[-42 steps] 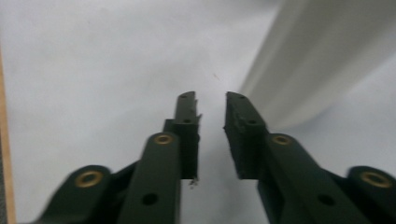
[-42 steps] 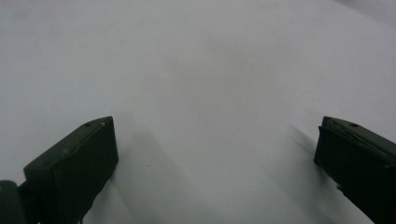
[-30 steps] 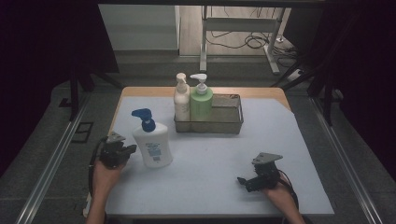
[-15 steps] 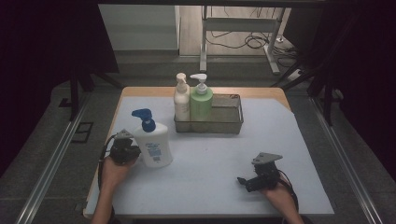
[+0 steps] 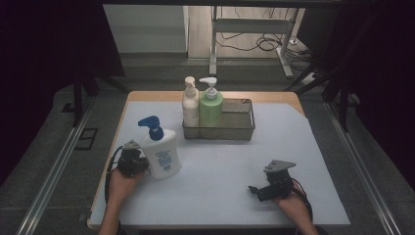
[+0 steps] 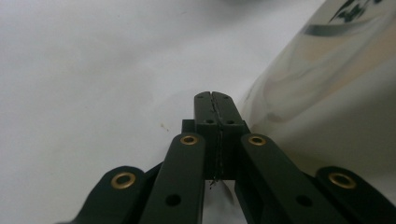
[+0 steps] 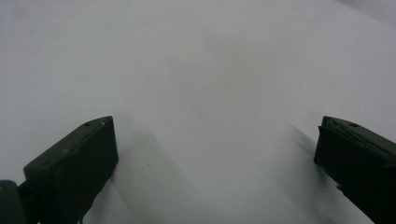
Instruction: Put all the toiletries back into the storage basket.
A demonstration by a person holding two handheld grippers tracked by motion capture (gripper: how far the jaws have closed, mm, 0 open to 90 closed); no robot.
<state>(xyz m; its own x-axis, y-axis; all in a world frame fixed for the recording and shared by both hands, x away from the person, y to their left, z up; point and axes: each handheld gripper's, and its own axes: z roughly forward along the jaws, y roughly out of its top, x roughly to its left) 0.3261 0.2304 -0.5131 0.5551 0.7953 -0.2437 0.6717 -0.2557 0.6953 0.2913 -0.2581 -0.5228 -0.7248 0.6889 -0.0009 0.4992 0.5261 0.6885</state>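
At the lower left of the high view, the left tool (image 5: 133, 161) sat pressed together with nothing between its jaws, right against the white pump bottle (image 5: 160, 152) with the blue top, which stood upright on the white surface (image 5: 220, 161). At the lower right, the right tool (image 5: 262, 190) rested with its jaws spread and empty.

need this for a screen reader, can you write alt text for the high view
A person's left gripper, shut, sits against a white pump bottle with a blue pump at the left of a white table. The right gripper rests open on the table, near right. At the back, a wire basket holds a cream bottle and a green bottle.
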